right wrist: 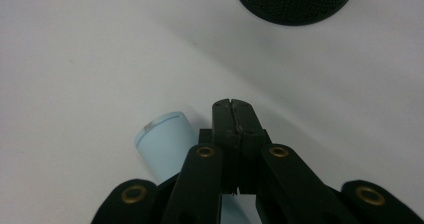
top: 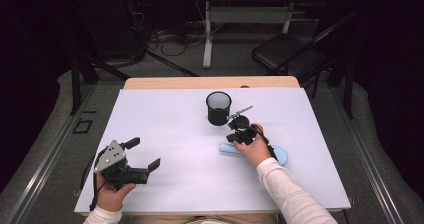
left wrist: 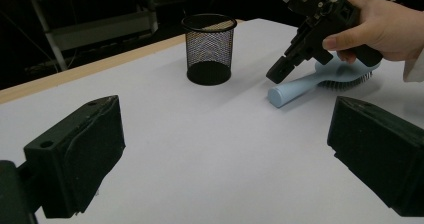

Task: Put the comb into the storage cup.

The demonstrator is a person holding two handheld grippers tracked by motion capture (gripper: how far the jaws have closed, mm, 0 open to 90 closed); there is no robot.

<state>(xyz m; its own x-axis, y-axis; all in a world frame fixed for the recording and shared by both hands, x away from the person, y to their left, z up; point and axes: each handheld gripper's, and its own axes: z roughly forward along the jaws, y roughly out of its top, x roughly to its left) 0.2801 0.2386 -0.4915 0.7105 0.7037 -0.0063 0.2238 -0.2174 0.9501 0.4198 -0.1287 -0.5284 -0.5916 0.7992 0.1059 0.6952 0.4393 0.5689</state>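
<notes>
A light blue hairbrush (top: 227, 148) lies on the white table (top: 165, 129), right of centre, its handle pointing left. A black mesh cup (top: 218, 108) stands upright just behind it. My right gripper (top: 231, 138) hangs over the handle end, jaws shut with nothing between them. In the right gripper view the closed tips (right wrist: 233, 106) sit just right of the handle's end (right wrist: 165, 139), with the cup's base (right wrist: 295, 1) ahead. My left gripper (top: 143, 154) rests open at the near left. Its view looks across at the cup (left wrist: 209, 49), the brush (left wrist: 300, 89) and the right gripper (left wrist: 276, 74).
Bare white tabletop lies between the two grippers and to the left of the cup. A wooden strip (top: 210, 82) runs along the table's far edge. Beyond it are a desk leg (top: 207, 34), cables and a dark chair (top: 285, 51) on the floor.
</notes>
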